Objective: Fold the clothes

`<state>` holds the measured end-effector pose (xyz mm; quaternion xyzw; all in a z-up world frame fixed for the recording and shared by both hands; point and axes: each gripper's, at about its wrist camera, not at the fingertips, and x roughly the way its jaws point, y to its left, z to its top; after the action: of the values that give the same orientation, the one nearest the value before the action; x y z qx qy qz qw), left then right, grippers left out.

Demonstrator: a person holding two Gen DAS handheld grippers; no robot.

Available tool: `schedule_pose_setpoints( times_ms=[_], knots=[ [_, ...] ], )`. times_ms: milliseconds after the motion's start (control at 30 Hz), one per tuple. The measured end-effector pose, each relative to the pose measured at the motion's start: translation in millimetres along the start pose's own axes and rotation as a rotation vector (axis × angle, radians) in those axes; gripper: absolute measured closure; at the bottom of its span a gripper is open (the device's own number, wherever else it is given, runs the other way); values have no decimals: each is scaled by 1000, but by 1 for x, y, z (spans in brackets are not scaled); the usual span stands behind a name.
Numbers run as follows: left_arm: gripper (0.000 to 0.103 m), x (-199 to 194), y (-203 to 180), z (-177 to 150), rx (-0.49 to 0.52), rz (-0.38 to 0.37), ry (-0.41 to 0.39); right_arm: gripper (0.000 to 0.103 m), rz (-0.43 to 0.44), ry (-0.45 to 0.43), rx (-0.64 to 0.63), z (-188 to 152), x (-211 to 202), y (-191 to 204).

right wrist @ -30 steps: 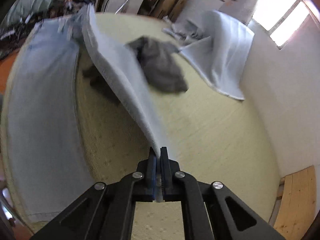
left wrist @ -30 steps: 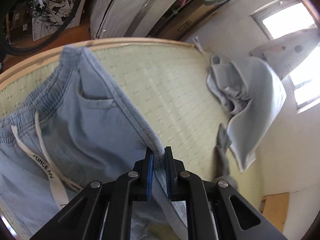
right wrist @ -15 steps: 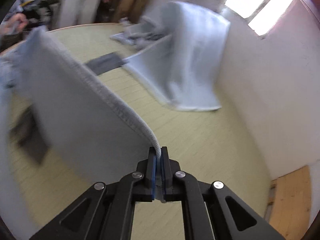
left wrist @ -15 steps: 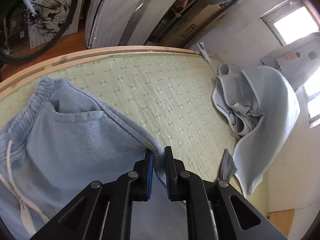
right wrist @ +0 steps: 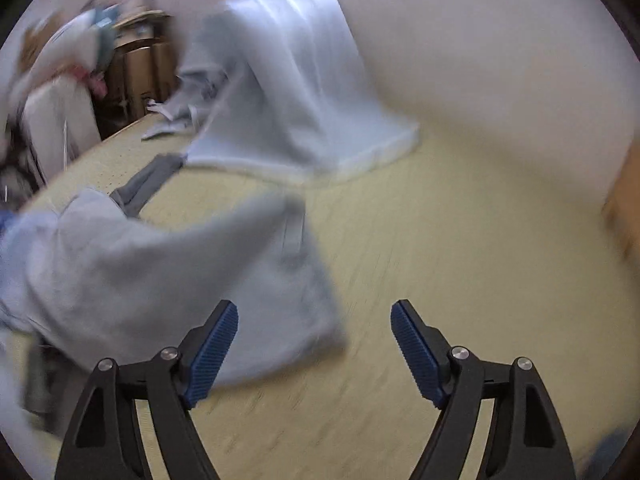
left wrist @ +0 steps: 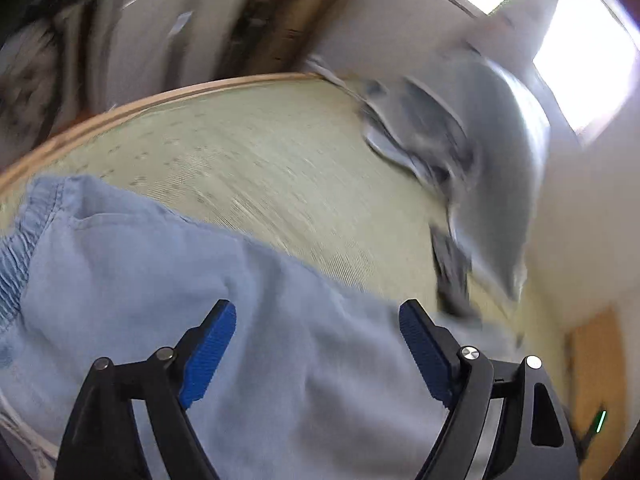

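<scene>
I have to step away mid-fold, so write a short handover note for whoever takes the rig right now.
Left gripper: open, empty, over the light blue denim pants.
Right gripper: open, empty, above the tatami mat, pants' leg end just to its left.
Pants lie on the mat, waistband at far left; views are blurred, so check the fold.
Grey garment and pale blue cloth lie beyond, unfolded.
Left: finish the pants, then the rest.
</scene>
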<state>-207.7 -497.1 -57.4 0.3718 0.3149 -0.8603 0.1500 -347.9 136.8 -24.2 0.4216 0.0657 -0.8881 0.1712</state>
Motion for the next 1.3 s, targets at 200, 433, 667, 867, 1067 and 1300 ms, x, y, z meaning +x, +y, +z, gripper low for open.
schedule_pose_setpoints(
  times_ms=[200,433,667,867,1067,1300],
  knots=[
    [16,-8,-86,-93,513,-66,127,33,101,148,395,-28,57,-46],
    [16,-10,-159,-189,1019,-105,152,40,82,150,430,-23,76,-31],
    [16,5,-184,-221,1194,-60,132,64,6,157,420,-19,94,-21],
    [59,29,-187,-232,1271,14,154,80,-19,143,401,-20,98,-16],
    [83,40,-185,-232,1272,38,162,92,6,69,420,-21,73,-14],
    [99,2,-184,-221,1236,-26,94,94,56,-24,428,-30,6,-22]
  ],
)
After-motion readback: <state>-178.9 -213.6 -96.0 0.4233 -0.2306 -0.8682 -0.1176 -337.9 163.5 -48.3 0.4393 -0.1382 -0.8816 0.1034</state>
